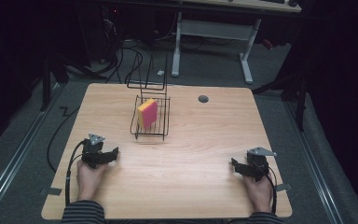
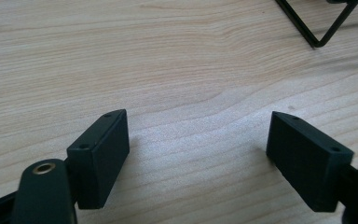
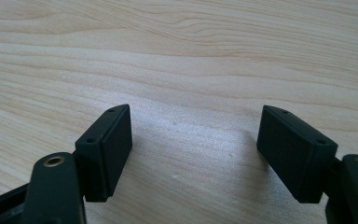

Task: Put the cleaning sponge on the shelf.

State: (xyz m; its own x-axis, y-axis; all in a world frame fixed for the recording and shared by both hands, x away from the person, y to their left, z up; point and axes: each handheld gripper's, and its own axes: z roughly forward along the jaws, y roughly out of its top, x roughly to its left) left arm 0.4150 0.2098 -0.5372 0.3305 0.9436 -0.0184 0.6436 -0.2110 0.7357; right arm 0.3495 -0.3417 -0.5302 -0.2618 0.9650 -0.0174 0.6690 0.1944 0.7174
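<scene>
Wood surface: light-grained table (image 1: 191,154), taking the middle of the high view, with a small dark round hole (image 1: 203,99) in its upper right part.
Left gripper (image 1: 103,157): lower left of the high view, held in a hand (image 1: 91,179) that comes from the bottom edge, low over the table. Jaws wide apart, nothing between them, bare wood in the gap in the left gripper view (image 2: 198,140).
Right gripper (image 1: 240,168): lower right of the high view, held in the other hand (image 1: 260,192), also low over the table. Jaws wide apart and empty, plain wood between them in the right gripper view (image 3: 196,135).
Wire rack (image 1: 150,117): black, thin wire, upper centre of the high view, standing on the table well apart from both grippers. One bent corner of it at the upper right of the left gripper view (image 2: 314,28).
Sponge (image 1: 147,113): yellow on one face and pink on the other, standing on edge inside the wire rack, a little tilted, toward the left side of the rack.
Nearest tool to the rack: left gripper, below and to the left of it in the high view, not touching.
Sleeves (image 1: 83,212): striped, at the bottom edge of the high view.
Cables (image 1: 70,175): black, trailing from each gripper toward the bottom of the frame.
Background: dark floor and white legs of a desk (image 1: 247,60) in the upper part of the high view.
</scene>
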